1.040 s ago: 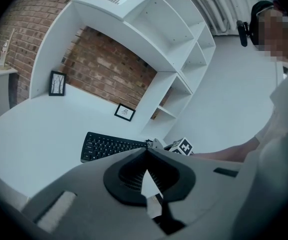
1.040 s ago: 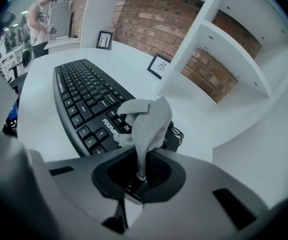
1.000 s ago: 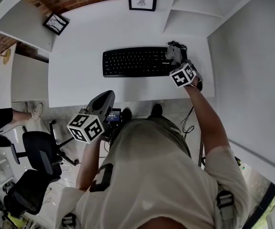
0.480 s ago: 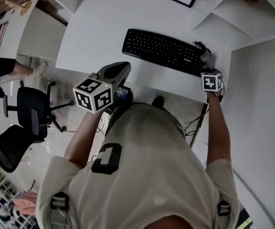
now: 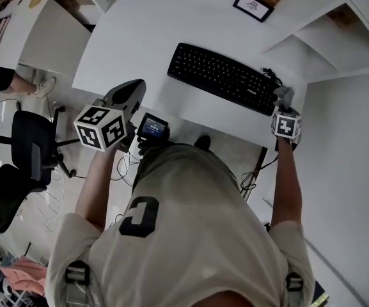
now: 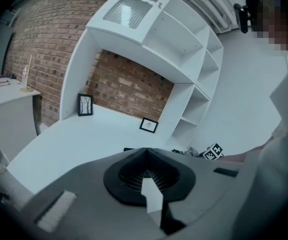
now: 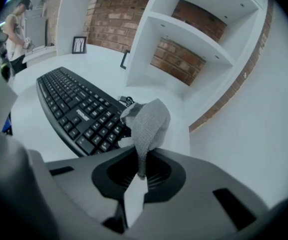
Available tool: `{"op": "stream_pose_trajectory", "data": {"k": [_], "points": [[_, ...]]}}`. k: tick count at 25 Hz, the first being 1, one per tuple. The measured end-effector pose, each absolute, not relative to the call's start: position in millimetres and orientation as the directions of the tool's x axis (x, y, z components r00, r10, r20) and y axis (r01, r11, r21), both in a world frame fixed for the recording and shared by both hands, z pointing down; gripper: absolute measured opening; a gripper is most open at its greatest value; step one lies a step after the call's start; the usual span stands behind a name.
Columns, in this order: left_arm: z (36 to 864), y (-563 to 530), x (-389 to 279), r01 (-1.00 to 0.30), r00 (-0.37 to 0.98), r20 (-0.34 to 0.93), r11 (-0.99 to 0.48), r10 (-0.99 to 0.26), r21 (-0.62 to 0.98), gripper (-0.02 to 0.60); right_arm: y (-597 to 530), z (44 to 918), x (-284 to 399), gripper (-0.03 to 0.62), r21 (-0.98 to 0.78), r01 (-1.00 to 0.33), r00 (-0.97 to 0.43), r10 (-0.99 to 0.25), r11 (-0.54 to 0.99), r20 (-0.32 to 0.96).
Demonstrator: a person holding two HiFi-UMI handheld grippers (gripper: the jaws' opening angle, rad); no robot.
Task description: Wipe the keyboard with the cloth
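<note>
Compared with a second ago, the right gripper (image 5: 282, 104) is sitting further back, just off the right end of the keyboard (image 5: 222, 77), with its arm stretching out straight. The left gripper (image 5: 136, 85) is hanging idle at the near edge of the desk (image 5: 139, 43), elbow bending.

In the left gripper view, the jaws are pressing together on nothing, likely keeping clear of the work.

In the right gripper view, the jaws are pinching the cloth (image 7: 147, 121), which is bunching up beside the keyboard's right-hand keys, probably ready for wiping.

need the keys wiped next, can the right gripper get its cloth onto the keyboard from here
Probably yes: the right gripper holds the cloth at the right end of the keyboard, with nothing between them.
</note>
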State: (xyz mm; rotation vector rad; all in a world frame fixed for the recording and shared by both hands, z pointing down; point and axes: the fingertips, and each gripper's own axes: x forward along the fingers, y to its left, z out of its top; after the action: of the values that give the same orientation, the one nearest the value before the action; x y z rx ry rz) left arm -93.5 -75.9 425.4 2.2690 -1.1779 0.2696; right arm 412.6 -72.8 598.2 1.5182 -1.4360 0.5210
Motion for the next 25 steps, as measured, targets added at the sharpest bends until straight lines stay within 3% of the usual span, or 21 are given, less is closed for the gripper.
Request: {"op": "stream_pose_trajectory", "data": {"k": [5, 11, 15, 21, 25], "points": [[416.2, -85.7, -103.8, -0.773, 0.625, 0.375, -0.475, -0.684, 0.421, 0.005, -95.2, 564.3, 347.9, 0.015, 0.198, -0.969, 0.062, -0.631, 0.147, 0.773], [422.4, -81.4, -129.0, -0.746, 0.646, 0.348, -0.465, -0.679, 0.478, 0.005, -127.4, 529.8, 234.3, 0.015, 0.045, -0.971, -0.127, -0.668, 0.234, 0.733], [427.9, -75.7, -150.6, -0.742, 0.650, 0.351, -0.465, -0.674, 0.483, 0.005, -148.8, 528.7, 158.3, 0.015, -0.065, -0.954, -0.247, -0.645, 0.293, 0.723], [437.1, -63.8, -197.0, -0.757, 0.617, 0.359, -0.405, -0.700, 0.512, 0.005, -170.1, 541.0, 58.1, 0.015, -0.492, -0.855, -0.490, -0.567, 0.165, 0.662], [443.7, -51.2, -218.5, -0.767, 0.598, 0.381, -0.366, -0.705, 0.527, 0.005, -183.5, 547.3, 9.2, 0.015, -0.570, -0.808, -0.553, -0.526, 0.150, 0.646]]}}
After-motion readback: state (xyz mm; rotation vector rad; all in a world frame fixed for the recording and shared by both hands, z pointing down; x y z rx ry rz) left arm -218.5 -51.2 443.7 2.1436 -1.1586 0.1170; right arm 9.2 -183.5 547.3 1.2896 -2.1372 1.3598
